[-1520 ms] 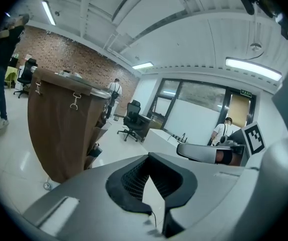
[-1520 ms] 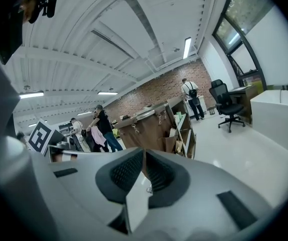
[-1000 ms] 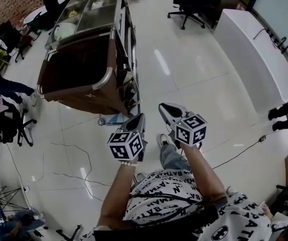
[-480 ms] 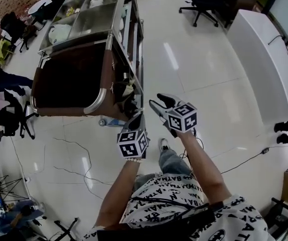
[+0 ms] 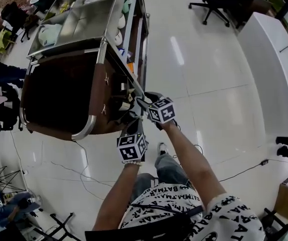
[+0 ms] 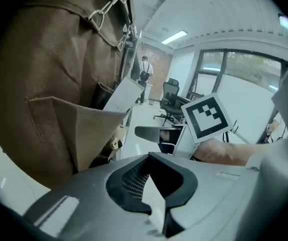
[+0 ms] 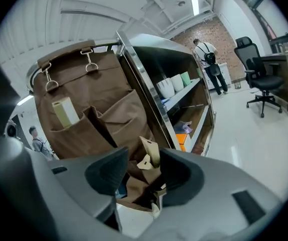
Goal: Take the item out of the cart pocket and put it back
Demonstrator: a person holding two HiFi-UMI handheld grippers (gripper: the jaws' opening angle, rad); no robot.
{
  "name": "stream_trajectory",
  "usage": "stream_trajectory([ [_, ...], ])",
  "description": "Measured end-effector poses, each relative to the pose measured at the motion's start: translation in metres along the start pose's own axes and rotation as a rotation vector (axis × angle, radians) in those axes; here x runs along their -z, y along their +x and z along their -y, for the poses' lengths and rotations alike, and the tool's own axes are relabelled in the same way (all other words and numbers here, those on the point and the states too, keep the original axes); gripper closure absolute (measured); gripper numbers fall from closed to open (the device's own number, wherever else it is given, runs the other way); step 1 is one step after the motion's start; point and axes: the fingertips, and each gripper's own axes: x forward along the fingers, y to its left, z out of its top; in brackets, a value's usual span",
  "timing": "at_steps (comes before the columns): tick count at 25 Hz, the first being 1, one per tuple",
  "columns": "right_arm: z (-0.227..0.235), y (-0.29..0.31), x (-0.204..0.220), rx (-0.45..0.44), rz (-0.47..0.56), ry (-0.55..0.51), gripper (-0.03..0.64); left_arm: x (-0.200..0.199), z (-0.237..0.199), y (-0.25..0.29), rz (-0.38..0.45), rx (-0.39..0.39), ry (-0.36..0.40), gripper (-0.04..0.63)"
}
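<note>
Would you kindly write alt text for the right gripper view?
The right gripper, its jaws just opened and holding nothing, points at tan card pieces sticking out of a low pocket of the brown fabric organizer hanging on a metal cart. A pale roll stands in an upper pocket.

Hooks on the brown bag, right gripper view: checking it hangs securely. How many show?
2. The left hook is at the top left corner of the bag; the right hook is further right along its top edge. Others may be hidden.

Your head camera looks steeply down on the brown fabric pocket panel; the left claw and right claw cameras face it closely.
</note>
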Motion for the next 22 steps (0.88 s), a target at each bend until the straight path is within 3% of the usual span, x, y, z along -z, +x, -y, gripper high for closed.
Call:
stream_trajectory([
  [5, 0.016, 0.041, -0.002, -0.032, -0.020, -0.073, 0.410, 0.005, -0.015, 0.031, -0.001, -0.047, -0.013, 0.595],
  [16, 0.008, 0.103, 0.005, -0.145, -0.087, -0.207, 0.411, 0.022, -0.031, 0.051, -0.031, -0.060, 0.002, 0.595],
  [22, 0.014, 0.106, 0.014, -0.103, -0.124, -0.262, 0.505, 0.025, -0.032, 0.047, -0.043, -0.050, -0.016, 0.595],
])
